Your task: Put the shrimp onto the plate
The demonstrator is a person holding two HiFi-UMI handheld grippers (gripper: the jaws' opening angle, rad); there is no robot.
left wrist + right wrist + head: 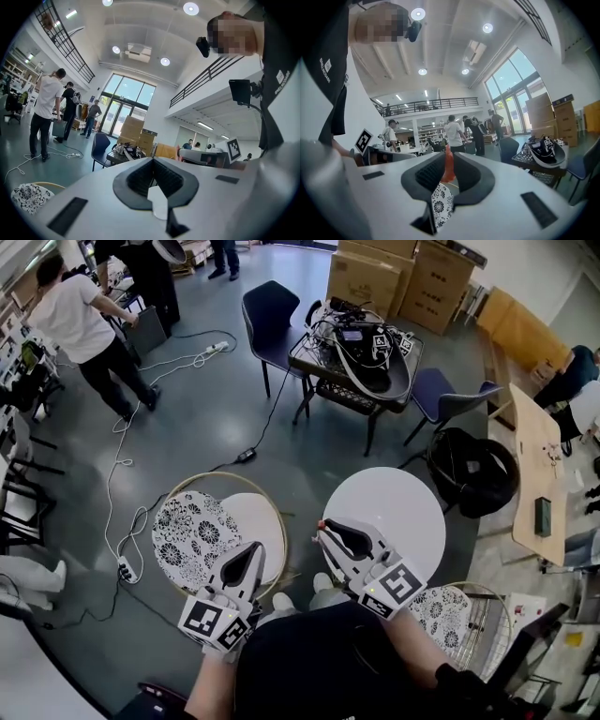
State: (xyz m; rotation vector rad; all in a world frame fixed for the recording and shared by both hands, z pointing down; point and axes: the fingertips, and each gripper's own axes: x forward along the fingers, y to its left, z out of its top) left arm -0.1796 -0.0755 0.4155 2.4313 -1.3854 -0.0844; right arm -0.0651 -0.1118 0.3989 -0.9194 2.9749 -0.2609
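Note:
An orange-red shrimp (pixel 448 165) stands upright between the jaws of my right gripper (pixel 448 161), which is shut on it. In the head view its red tip (pixel 321 523) shows at the nose of the right gripper (pixel 323 527), at the left edge of a round white table (pixel 398 498). A floral-patterned plate (pixel 192 529) and a white plate (pixel 258 519) lie inside a gold hoop at the lower left. My left gripper (pixel 257 547) hovers over the white plate, its jaws closed to a point with nothing in them (pixel 151 161).
A second floral plate (pixel 439 607) rests on a wire frame at the lower right. Beyond are dark chairs (pixel 270 320), a table piled with cables (pixel 361 352), cardboard boxes (pixel 403 277), a black bag (pixel 473 470), floor cables (pixel 117 474) and people (pixel 80 324) at the back left.

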